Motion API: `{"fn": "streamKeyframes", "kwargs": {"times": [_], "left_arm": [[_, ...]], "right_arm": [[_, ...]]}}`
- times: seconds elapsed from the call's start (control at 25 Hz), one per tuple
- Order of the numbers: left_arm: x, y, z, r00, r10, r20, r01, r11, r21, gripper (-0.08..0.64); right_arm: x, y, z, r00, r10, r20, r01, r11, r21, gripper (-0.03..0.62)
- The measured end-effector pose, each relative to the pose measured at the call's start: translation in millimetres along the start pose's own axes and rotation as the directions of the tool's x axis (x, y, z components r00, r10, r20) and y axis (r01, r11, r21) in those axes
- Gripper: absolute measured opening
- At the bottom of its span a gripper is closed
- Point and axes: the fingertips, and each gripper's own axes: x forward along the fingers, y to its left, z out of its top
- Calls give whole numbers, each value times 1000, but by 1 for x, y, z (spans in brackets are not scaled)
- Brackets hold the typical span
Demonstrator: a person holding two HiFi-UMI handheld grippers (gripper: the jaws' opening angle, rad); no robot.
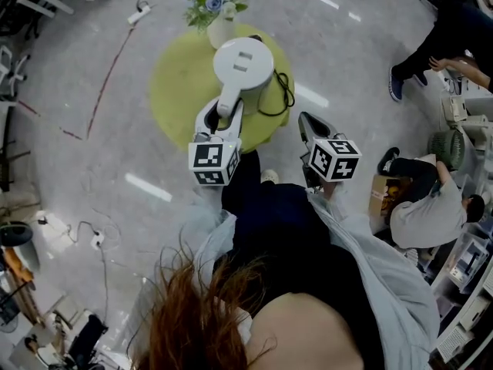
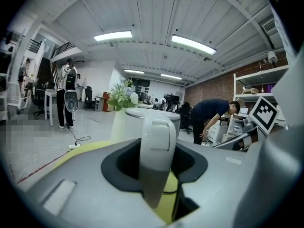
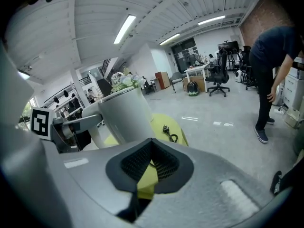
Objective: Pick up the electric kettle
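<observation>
A white electric kettle (image 1: 243,64) stands on a round yellow-green table (image 1: 181,83). Its handle (image 1: 229,99) points toward me. My left gripper (image 1: 219,118) reaches in level from the near side, and its jaws are shut on that handle (image 2: 156,156), which fills the gap between the pads. The kettle's body (image 2: 142,120) rises just behind. My right gripper (image 1: 306,122) hangs to the right of the kettle (image 3: 121,115), apart from it, above the table's edge. Its pads (image 3: 142,160) meet in a V with nothing between them.
A black power cord (image 1: 281,91) with its plug (image 3: 167,129) lies on the table right of the kettle. A vase of flowers (image 1: 214,6) stands at the table's far edge. A seated person (image 1: 420,206) and a standing person (image 3: 275,65) are off to the right, beside desks and shelves.
</observation>
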Motion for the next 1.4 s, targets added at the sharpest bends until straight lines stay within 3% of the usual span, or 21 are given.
{"fn": "streamKeyframes", "kwargs": {"times": [0.2,0.6,0.72,0.92,1.16,1.4], "left_arm": [[4,8,10,1000,4,23,-4,1000,8,161],[22,36,42,995,10,98,-2,996,-85,156],[28,36,49,994,3,107,5,998,-68,156],[34,20,56,994,-49,101,47,999,23,155],[31,18,65,989,-65,131,69,997,-28,156],[22,14,66,989,-65,133,69,997,-26,156]], "right_arm": [[0,-4,6,1000,-18,17,18,1000,24,2],[-6,-7,0,998,-56,20,55,998,42,2],[-12,-13,4,996,-81,36,79,995,56,2],[-20,-26,2,992,-113,49,109,991,72,2],[-13,-19,7,995,-88,52,85,995,57,2],[-9,-13,12,996,-64,57,62,997,41,2]]}}
